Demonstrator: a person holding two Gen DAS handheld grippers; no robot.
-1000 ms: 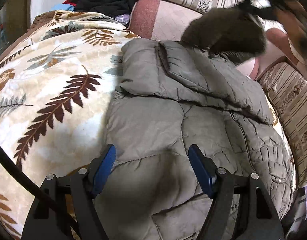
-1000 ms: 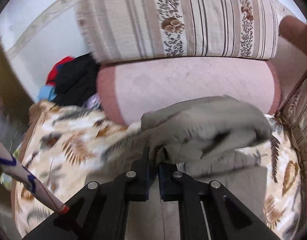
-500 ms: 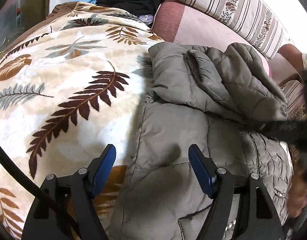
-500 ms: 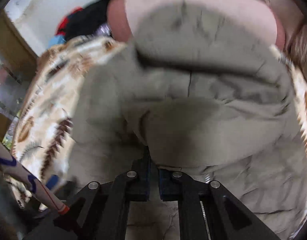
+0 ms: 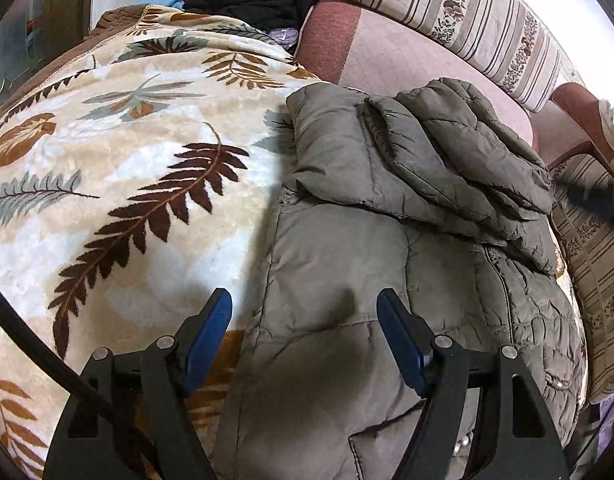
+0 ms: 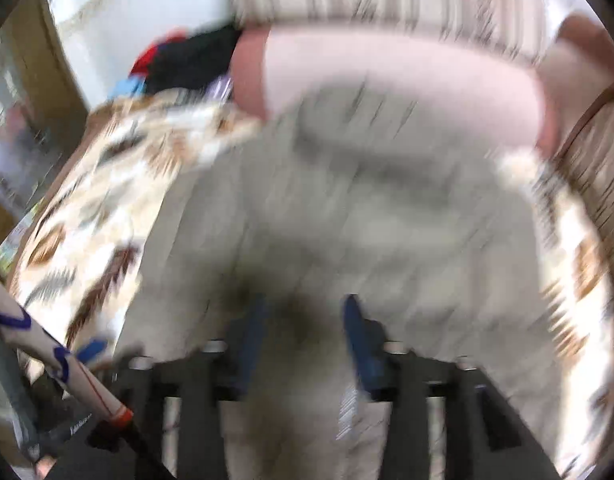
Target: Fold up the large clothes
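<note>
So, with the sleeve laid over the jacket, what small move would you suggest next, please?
Probably lower the open left tool onto the jacket's near left edge and grip it: the sleeve already lies folded across the top, and the right tool is opening with nothing between its pads.

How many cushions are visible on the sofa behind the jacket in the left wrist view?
2: a pink cushion lying directly behind the grey jacket, and a striped floral cushion propped above it against the sofa back. Others may be hidden beyond the frame.
</note>
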